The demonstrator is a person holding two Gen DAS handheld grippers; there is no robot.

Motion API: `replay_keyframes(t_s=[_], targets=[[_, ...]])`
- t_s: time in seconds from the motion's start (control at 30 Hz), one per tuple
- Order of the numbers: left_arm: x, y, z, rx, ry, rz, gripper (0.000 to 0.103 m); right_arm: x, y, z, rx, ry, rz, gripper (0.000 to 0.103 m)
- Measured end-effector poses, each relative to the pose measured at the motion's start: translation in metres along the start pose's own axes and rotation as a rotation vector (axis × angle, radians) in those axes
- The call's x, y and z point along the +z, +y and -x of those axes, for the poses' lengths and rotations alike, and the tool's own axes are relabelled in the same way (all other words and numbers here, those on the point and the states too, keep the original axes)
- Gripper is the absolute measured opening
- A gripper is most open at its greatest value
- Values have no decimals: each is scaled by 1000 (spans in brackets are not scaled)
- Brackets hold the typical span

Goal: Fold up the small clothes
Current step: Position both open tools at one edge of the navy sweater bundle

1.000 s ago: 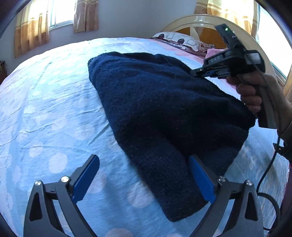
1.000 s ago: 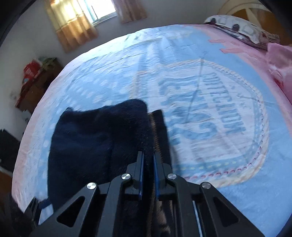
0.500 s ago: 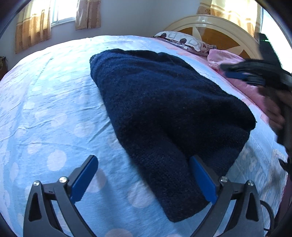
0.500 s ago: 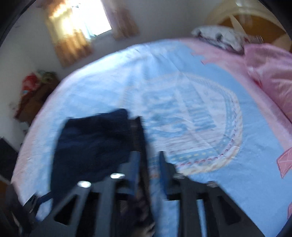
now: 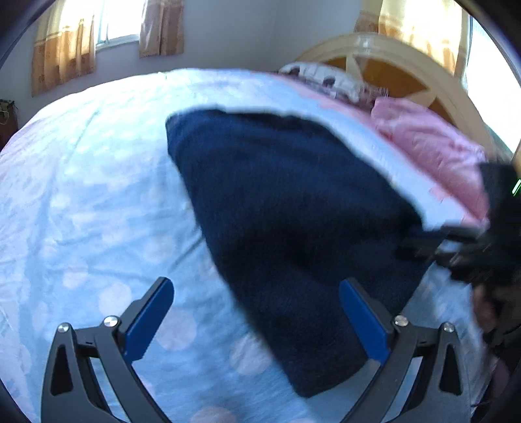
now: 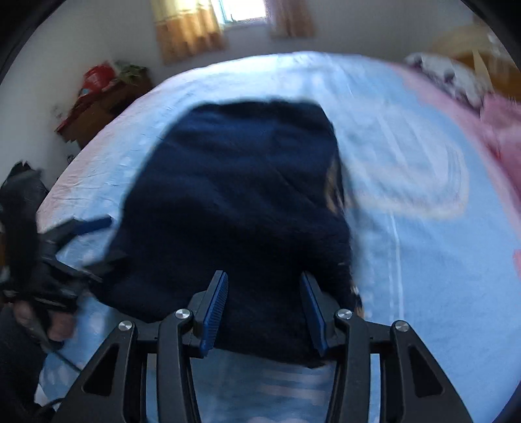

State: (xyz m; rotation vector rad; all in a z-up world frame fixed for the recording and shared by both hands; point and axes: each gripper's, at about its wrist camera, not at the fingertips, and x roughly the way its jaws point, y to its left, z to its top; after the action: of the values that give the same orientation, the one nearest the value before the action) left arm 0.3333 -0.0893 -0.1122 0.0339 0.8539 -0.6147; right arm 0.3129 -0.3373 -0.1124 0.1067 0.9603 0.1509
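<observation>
You face a bed (image 5: 81, 201) under a pale blue dotted sheet, with a pink pillow (image 5: 429, 143), a curved headboard (image 5: 400, 68), sunlit curtained windows (image 5: 117, 22), pale walls and a cluttered wooden cabinet (image 6: 101, 104).

Right gripper (image 5: 423, 242) smeared by blur at frame edge, pillow (image 5: 325, 79) pattern unreadable, bedspread (image 6: 423, 182) print blurred.

Daylight from the window (image 6: 244, 13), blown out. Heavy motion blur, both views. Fisheye bends edges, dark corners.
</observation>
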Motion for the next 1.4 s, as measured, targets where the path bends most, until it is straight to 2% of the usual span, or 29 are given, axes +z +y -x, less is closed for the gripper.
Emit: replay_keyframes(t_s=[0.07, 0.17, 0.23, 0.27, 0.37, 0.43, 0.5, 0.6, 0.73, 0.8, 0.93, 1.03, 1.1, 1.2, 1.3, 1.4], targets=[[14, -3, 1, 13, -17, -13, 103, -3, -5, 0, 30, -9, -11, 46], [31, -10, -18, 123, -11, -79, 103, -4, -7, -1, 42, -11, -24, 46], [36, -7, -43, 201, 55, -93, 103, -8, -2, -1, 16, -17, 6, 46], [35, -5, -53, 203, 84, -89, 103, -8, -1, 0, 5, -17, 17, 46], [32, 4, -62, 163, 86, -35, 103, -4, 4, 15, 10, -50, 18, 46], [31, 10, -64, 140, 84, -17, 103, 7, 8, 37, 49, -144, 24, 46], [29, 13, -65, 122, 76, -8, 103, 20, 12, 44, 64, -185, 32, 46], [30, 11, -63, 121, 77, -9, 103, 41, 12, 23, 58, -152, 25, 46], [27, 11, -61, 120, 71, -15, 103, 55, -18, -28, 28, -32, -102, 43], [27, 12, -60, 115, 76, -7, 103, 56, -25, -27, 56, -45, -135, 43], [26, 8, -55, 111, 98, -1, 103, 49, -21, -25, 38, -57, -53, 42], [21, 0, -54, 112, 118, -27, 103, 49, -22, -27, 35, -54, -51, 42], [16, -6, -62, 129, 135, -60, 103, 49, -20, -28, 13, -57, -38, 42], [14, -3, -63, 108, 137, -29, 103, 44, -13, -29, -26, -92, 1, 43], [13, 1, -60, 99, 150, -12, 103, 41, -19, -24, 15, -116, -21, 44], [7, -1, -51, 97, 158, -12, 103, 42, -29, -17, 95, -122, -61, 46]])
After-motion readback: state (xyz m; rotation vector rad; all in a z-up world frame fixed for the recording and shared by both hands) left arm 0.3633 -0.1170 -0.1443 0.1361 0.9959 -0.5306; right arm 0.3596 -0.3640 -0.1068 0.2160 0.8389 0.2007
